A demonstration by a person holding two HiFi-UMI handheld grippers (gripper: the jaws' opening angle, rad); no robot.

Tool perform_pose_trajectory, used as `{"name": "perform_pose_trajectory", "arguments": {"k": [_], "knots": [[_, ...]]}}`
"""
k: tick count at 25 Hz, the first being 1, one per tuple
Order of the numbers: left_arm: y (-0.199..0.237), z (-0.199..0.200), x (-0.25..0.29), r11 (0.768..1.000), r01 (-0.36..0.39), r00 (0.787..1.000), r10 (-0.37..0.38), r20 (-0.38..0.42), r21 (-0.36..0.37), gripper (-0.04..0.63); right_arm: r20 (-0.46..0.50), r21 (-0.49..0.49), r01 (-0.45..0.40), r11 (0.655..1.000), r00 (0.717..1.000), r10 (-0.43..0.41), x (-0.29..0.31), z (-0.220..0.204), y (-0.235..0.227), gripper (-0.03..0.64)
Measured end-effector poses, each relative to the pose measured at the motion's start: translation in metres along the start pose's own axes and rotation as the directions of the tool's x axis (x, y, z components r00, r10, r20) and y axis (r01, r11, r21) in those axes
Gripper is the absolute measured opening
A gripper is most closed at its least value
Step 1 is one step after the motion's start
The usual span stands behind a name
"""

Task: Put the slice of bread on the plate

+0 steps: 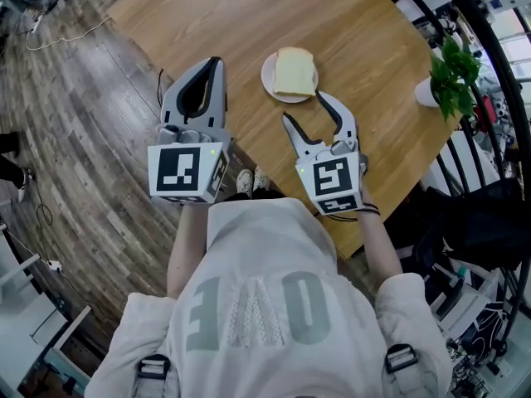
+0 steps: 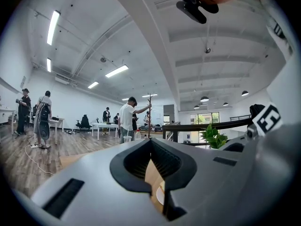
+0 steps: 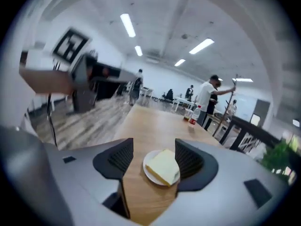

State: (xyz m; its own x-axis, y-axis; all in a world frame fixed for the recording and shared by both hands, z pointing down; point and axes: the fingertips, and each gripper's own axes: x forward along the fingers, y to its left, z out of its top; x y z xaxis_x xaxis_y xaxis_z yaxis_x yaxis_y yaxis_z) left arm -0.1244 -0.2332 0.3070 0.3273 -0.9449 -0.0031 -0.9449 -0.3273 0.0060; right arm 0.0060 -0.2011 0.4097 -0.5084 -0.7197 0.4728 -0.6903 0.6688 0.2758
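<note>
Status: slice of bread (image 1: 294,71) is flat on the plate (image 1: 269,80), mid-table (image 1: 249,15), a bit right of centre; it covers the right part of the plate and looks to hang over the rim on that side; bare rim shows on the left.

Right gripper (image 1: 304,108): jaws spread wide, nothing in them; it sits just near of the plate, tips aimed at it. In the right gripper view plate and bread show through the gap between the pads but lie beyond them; no contact that I can see.

Left gripper (image 1: 214,63): jaws together, tips meeting, nothing clamped; it's out over the table's left edge, well apart from the plate; not involved.

My read: placement is done; what's left is clearing out cleanly. To do that well:
- keep the right jaws wide; don't close near the slice; soft bread tears or drags if a pad catches it
- pull back along the line the gripper points, up and toward me; no sideways sweep; the right jaw tip is the one nearest the overhanging edge
- watch the plate; it's light-looking on smooth wood, a nudge would slide it
- leave the overhang alone unless the slice tips; it looks stable from here
- left stays parked where it is

Plant pot (image 1: 427,94) at far right is well clear of the exit path.
</note>
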Motion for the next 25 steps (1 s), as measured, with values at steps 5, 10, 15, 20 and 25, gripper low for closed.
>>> {"name": "perform_pose_trajectory", "arguments": {"k": [5, 10, 15, 20, 25], "knots": [[-0.008, 0.007, 0.003, 0.998, 0.031, 0.999, -0.031, 0.011, 0.049, 0.008, 0.238, 0.342, 0.048, 0.939, 0.962, -0.136, -0.037, 0.055, -0.031, 0.261], [-0.023, 0.023, 0.005, 0.993, 0.061, 0.997, -0.065, 0.037, 0.097, 0.008, 0.34, 0.492, 0.066, 0.868, 0.903, -0.261, -0.063, 0.079, -0.049, 0.261], [-0.034, 0.024, 0.004, 0.988, 0.09, 0.994, -0.096, 0.044, 0.123, 0.008, 0.37, 0.557, 0.091, 0.825, 0.862, -0.345, -0.079, 0.077, -0.063, 0.259], [-0.038, 0.024, 0.004, 0.989, 0.092, 0.994, -0.097, 0.04, 0.115, 0.008, 0.34, 0.589, 0.123, 0.799, 0.859, -0.383, -0.086, 0.068, -0.071, 0.233], [-0.039, 0.022, 0.005, 0.99, 0.091, 0.995, -0.096, 0.04, 0.104, 0.008, 0.316, 0.577, 0.182, 0.796, 0.849, -0.424, -0.093, 0.064, -0.077, 0.139]]}}
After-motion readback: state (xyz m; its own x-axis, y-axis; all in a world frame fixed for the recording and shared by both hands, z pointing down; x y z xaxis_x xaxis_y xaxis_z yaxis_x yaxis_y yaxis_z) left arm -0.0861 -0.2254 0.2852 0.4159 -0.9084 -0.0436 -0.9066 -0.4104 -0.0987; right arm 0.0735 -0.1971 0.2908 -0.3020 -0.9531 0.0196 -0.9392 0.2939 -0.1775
